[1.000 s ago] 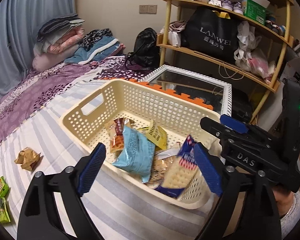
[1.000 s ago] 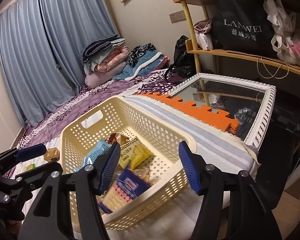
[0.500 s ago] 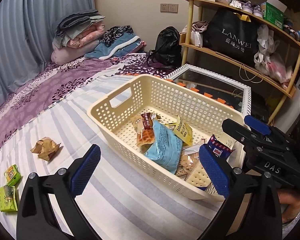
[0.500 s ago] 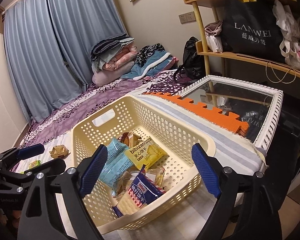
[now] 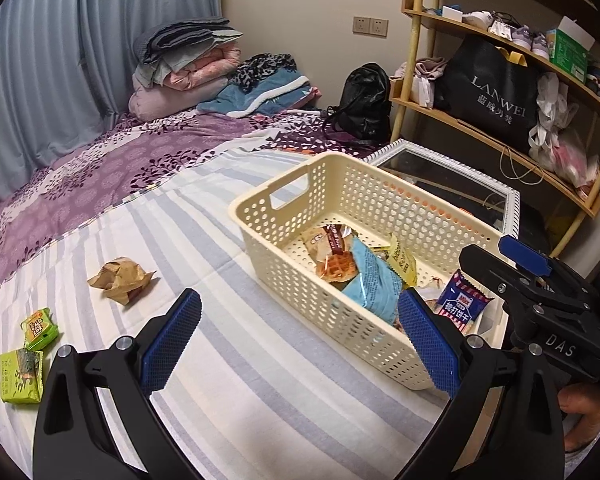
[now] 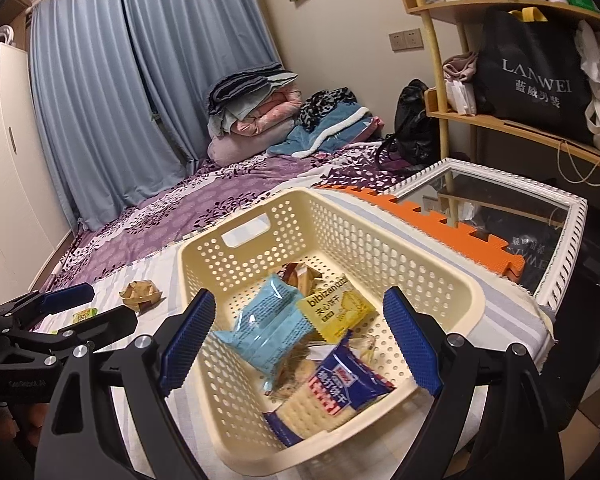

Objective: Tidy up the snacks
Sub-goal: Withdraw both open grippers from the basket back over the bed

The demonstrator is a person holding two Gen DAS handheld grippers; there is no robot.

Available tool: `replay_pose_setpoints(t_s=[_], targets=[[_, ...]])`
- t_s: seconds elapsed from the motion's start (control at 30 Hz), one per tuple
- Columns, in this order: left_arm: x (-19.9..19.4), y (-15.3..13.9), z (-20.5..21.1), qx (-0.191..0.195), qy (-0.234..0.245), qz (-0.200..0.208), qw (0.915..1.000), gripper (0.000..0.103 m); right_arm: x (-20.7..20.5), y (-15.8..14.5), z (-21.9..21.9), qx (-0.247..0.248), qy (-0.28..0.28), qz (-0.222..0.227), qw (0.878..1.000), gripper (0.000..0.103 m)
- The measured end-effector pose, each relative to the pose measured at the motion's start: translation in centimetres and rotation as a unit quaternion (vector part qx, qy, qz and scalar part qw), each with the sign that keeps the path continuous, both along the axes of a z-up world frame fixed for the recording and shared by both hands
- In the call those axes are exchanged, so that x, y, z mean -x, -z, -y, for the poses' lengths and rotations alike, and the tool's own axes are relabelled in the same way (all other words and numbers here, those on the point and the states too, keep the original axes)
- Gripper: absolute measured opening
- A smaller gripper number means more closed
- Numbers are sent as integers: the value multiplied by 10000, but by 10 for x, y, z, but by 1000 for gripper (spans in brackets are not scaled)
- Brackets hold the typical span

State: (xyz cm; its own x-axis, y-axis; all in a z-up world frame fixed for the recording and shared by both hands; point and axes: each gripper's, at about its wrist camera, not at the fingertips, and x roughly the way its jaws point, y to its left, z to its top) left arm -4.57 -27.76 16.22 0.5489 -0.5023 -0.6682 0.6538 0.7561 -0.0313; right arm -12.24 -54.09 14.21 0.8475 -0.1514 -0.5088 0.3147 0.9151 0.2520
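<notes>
Two grippers are ours, and we start with the biggest thing under them: the bed (image 5: 228,360), covered in a blue-and-white striped sheet with a purple floral spread farther back. On the sheet near the bed's edge sits the cream perforated basket (image 5: 300,280), which we also see from the right wrist (image 6: 440,276). Beyond it, off the bed, lies a white-framed mirror (image 6: 564,248), with an orange foam mat (image 6: 440,220) between mirror and bedding.

Our left gripper (image 5: 300,340) hovers above the sheet just beside the basket's long wall, fingers spread wide with nothing between them. Our right gripper (image 6: 300,340) hangs over the near end of the basket, likewise released and empty.

Inside the basket we see the snacks: a light blue packet (image 6: 268,328), a dark blue cracker pack (image 6: 332,396) at the near end, a yellow biscuit pack (image 6: 336,312) touching the blue one, and a waffle packet (image 5: 332,256) toward the handle end.

Outside the basket, well apart on the sheet, a crumpled brown wrapper (image 5: 120,280) lies alone, and farther left two small green packets (image 5: 28,352) sit close together near the edge of the left wrist view.
</notes>
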Motion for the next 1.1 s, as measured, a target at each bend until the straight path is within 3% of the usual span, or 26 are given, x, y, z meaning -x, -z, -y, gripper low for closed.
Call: replay_pose_setpoints(t_s=[0.37,1.1], targets=[[-8,1,-34,85,-390,-68,9992,100,-10,-7,-29,102,-309,-1,9995,93],[-34,3,-113,254,-1215,-178,9921,100,-41,-21,-92,337,-1009,-97,9943,93]])
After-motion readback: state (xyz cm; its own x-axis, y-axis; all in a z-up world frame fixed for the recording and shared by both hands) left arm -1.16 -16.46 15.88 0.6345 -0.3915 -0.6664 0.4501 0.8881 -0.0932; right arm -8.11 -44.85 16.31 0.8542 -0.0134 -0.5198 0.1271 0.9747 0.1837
